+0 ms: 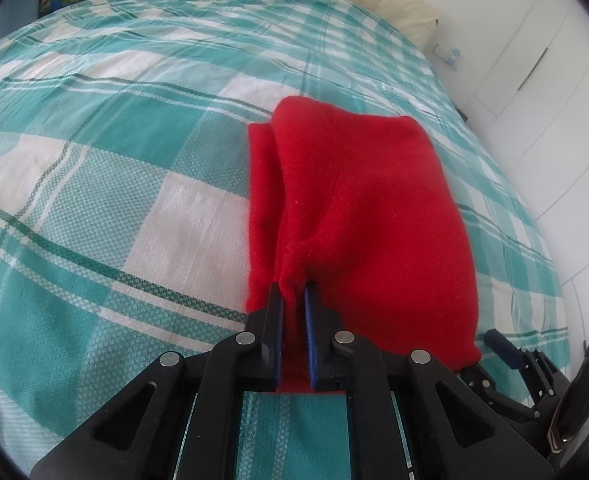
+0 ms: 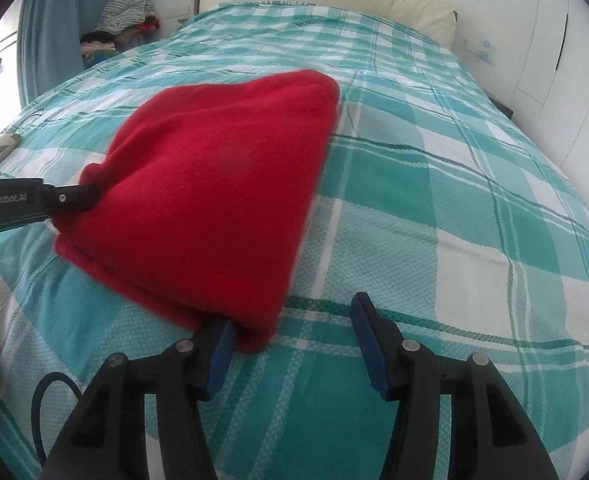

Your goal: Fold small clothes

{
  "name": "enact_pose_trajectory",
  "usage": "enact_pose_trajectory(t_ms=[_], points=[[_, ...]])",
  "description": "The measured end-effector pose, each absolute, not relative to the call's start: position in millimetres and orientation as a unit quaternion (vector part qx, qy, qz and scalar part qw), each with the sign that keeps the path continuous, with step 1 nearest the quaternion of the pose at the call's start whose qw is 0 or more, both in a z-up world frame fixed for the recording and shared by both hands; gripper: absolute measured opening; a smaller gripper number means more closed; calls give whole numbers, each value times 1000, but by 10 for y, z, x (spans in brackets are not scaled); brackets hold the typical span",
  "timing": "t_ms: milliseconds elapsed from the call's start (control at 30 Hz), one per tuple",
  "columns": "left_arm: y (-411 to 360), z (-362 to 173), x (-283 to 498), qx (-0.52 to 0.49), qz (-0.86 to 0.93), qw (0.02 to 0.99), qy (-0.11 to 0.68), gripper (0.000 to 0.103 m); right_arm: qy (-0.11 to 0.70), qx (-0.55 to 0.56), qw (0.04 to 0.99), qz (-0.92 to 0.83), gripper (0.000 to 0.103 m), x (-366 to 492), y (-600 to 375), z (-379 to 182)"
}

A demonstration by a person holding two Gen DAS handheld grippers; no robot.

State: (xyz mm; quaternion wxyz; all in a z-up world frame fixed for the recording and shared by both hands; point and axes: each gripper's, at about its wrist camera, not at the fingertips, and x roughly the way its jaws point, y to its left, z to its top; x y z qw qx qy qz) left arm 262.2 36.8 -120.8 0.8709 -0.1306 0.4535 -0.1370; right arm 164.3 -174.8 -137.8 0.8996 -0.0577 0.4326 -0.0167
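The red fleece garment (image 1: 358,216) lies partly folded on the teal-and-white checked bedspread (image 1: 94,184), filling the centre and lower right of the left wrist view and the centre-left of the right wrist view. The left gripper (image 1: 293,300), at the bottom centre of its own view, is clamped on a pinch of the garment's near edge, the red cloth bunched between its blue pads (image 1: 309,312). In the right wrist view that same gripper enters from the left edge and meets the garment's left corner.

The right gripper (image 2: 294,344) stands with its jaws apart at the bottom of its view. The garment's near corner sits just inside its left pad (image 2: 222,352), while the other pad is clear of the cloth, so it grips nothing.

The step in hand looks like taking hold of the near edge at both corners before the next fold. The next move likely calls for the right gripper to slide a little to the left over the corner and close. Then both can lift and carry that edge toward the far side, keeping the layers even.
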Motion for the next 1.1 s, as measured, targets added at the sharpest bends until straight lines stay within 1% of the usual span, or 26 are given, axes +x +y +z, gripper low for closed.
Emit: enact_pose_trajectory(t_ms=[100,467,633,833,867,900,933,967,1000,1033,1067,1100], points=[[344,-1220,2622,-123,-137,872,454,8,427,-84,899,-36,56,1546,-1782,-1390],[287,-1217,2573,-91,-133,878,452,9,441,-98,892,-29,57,1461,-1823,-1423],[313,-1190,2526,-91,-134,878,450,9,444,-66,893,-35,56,1362,-1969,-1326],[318,-1209,2534,-89,-136,877,452,9,410,-42,911,-6,56,1430,-1877,-1064],[330,-1206,2521,-87,-136,875,455,11,405,-41,913,-1,56,1468,-1851,-1061],[355,-1201,2495,-82,-133,873,463,16,409,-43,912,7,56,1515,-1829,-1094],[400,-1189,2461,-77,-127,868,473,26,428,-46,903,15,56,1573,-1821,-1162],[465,-1160,2418,-72,-116,864,484,49,447,-37,894,24,56,1612,-1849,-1215],[544,-1105,2377,-70,-101,865,487,60,453,-19,891,33,56,1611,-1915,-1218],[632,-1015,2340,-72,-91,870,479,74,449,-7,892,37,56,1588,-1986,-1187],[713,-911,2334,-79,-88,879,463,79,442,2,896,39,57,1577,-2061,-1138],[780,-817,2365,-90,-90,885,447,88,436,17,899,44,57,1589,-2146,-1089]])
